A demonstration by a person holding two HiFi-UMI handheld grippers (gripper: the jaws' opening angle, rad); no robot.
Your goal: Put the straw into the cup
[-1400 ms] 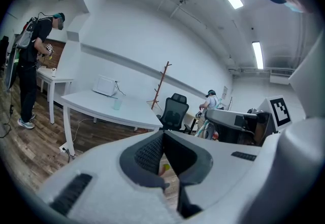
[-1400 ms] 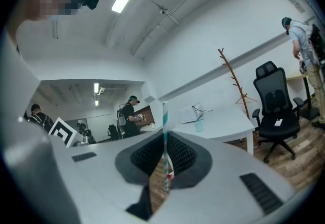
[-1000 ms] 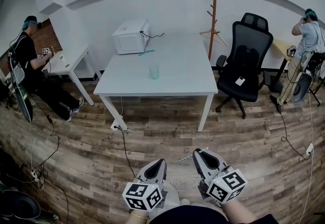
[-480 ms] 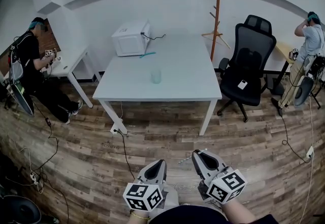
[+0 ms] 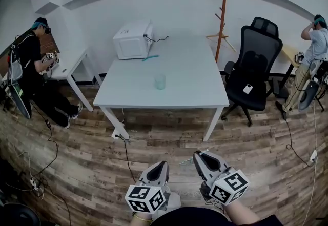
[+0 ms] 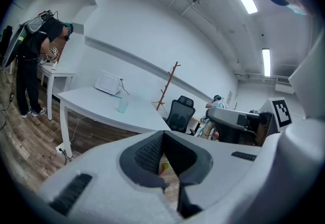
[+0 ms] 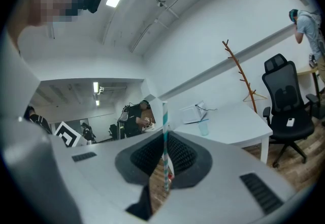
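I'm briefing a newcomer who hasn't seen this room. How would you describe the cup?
Find the big white table in the room's middle. The cup stands alone near its centre, well clear of the microwave at the far corner. It is the only clear, greenish, upright thing there.

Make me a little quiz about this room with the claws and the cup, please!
1. True or false: the cup stands on the white table.
2. What is the right claw pinching? A) a spoon B) a striped straw C) nothing at all
3. Fill the gap: just right of the table in the head view stands a black office ____.

Key:
1. True.
2. B.
3. chair.
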